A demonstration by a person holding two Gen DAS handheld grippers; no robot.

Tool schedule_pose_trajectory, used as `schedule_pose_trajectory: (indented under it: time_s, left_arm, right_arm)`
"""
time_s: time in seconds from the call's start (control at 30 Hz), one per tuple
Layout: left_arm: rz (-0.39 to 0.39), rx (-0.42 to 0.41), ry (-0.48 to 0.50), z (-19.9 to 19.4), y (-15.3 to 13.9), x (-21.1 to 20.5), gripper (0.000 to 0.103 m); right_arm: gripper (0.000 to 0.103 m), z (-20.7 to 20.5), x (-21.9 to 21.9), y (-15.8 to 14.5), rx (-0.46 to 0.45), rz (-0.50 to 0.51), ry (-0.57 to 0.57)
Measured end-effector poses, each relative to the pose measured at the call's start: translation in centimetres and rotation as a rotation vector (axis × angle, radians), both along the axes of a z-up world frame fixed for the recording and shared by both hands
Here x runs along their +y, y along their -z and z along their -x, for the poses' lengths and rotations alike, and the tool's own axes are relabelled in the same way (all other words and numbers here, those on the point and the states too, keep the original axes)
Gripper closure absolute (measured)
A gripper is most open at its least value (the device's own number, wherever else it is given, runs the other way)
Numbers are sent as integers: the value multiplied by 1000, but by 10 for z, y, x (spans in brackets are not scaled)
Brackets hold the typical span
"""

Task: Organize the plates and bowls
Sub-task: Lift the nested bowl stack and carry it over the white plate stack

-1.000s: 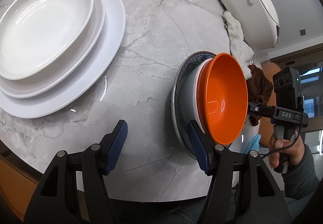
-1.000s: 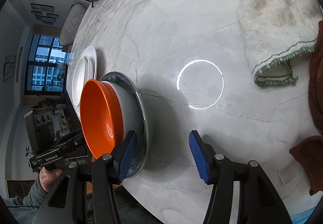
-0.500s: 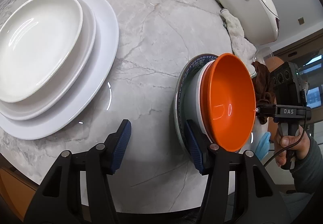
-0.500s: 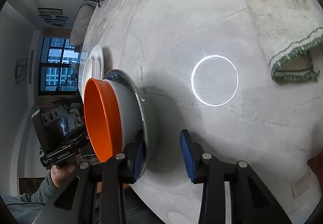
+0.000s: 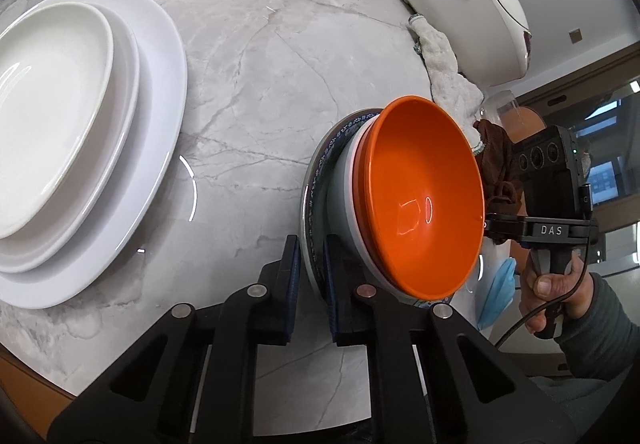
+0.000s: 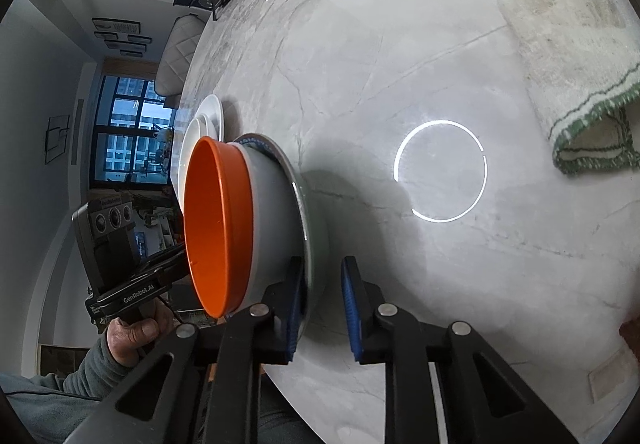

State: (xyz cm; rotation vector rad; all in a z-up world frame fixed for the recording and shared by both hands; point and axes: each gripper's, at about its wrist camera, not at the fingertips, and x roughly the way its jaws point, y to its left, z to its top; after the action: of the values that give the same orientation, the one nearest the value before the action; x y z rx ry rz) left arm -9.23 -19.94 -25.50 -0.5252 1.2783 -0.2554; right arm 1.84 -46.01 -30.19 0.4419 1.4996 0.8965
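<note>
Left tongs [image 5: 312, 284] are pinched narrow on the near rim of the patterned plate [image 5: 316, 180], one blue pad above the rim and one below it, both pressed against it. Right tongs [image 6: 322, 308] are at the opposite edge of the same plate and their jaws are closing. The rim sits between them, with the inner pad against the plate's upper face, while the outer pad stands apart from the underside with table showing in the gap.

On the plate stands a grey bowl [image 5: 340, 212], and nested inside that is an orange bowl [image 5: 420, 196] (glossy, with a lamp reflection in its bottom). This stack is near the front edge of the marble table [image 5: 260, 64]. Whether the plate rests on the table or is raised off it cannot be told from either view.

Well apart from it, toward the left hand's side, is a stack of white plates [image 5: 80, 124], a small deep one on a middle one on a wide flat one. At the far side of the table are a white lidded pot [image 5: 460, 4], a pale towel [image 5: 440, 60] and a brown cloth [image 5: 496, 148]. A hand [image 5: 556, 292] in a grey sleeve grips the handle of the right tongs.
</note>
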Motion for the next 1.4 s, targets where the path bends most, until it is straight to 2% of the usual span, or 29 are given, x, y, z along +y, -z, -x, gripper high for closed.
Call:
schedule_pose_trajectory:
  time_s: [0.3, 0.7, 1.13, 1.4]
  left_arm:
    - [-38, -8, 21, 0, -1, -5, 95]
    - [-35, -1, 20, 1, -10, -7, 96]
    - [-60, -40, 28, 1, -59, -10, 96]
    - [-59, -83, -18, 9, -101, 20, 96]
  right_arm:
    - [88, 3, 4, -7, -45, 16, -20]
    - [88, 4, 2, -14, -47, 28, -2]
    - [89, 6, 7, -50, -73, 56, 14]
    - [89, 8, 29, -86, -107, 42, 8]
